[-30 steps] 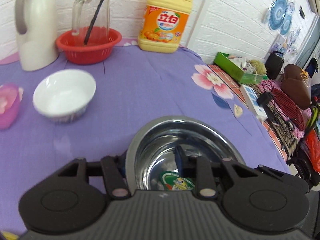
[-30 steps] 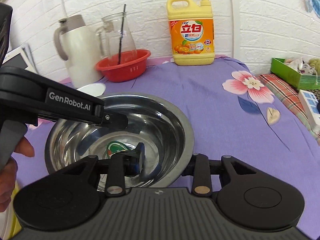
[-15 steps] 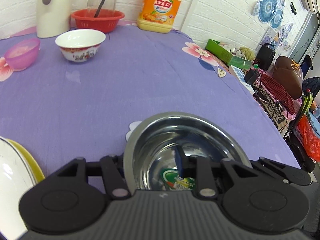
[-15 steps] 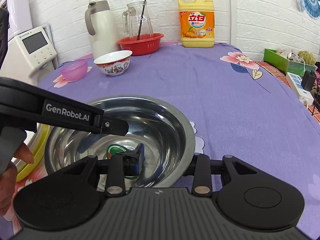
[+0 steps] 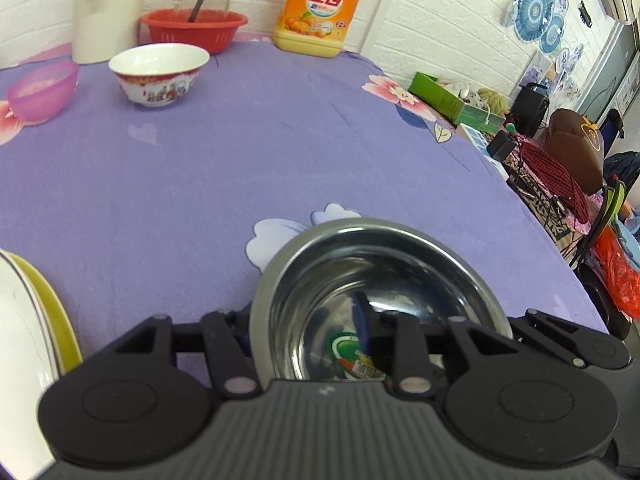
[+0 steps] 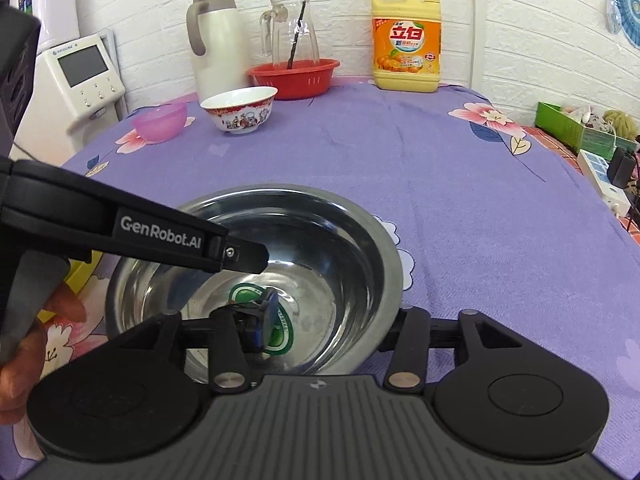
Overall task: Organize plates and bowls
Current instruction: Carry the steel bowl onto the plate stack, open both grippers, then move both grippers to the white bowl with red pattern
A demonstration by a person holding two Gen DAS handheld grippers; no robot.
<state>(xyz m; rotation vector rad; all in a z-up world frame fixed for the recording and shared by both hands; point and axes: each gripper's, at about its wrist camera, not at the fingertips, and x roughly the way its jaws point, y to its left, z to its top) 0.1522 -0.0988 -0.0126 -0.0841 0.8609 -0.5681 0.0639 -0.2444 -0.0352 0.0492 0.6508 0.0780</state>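
Steel bowl (image 6: 256, 276) set on surface (image 6: 460, 200); both my grippers, left gripper (image 5: 304, 326) and right gripper (image 6: 332, 322), just opening, jaws apart astride its rim, releasing it.

A: What's diff vs a sec ago?
B: My right gripper (image 6: 324, 326) jaws just opened wide, off the steel bowl (image 6: 360, 248) rim. Left gripper (image 5: 308, 336) eased open too; rim's between both pairs. Bowl's nearer the table's front edge, lower centre of frame.
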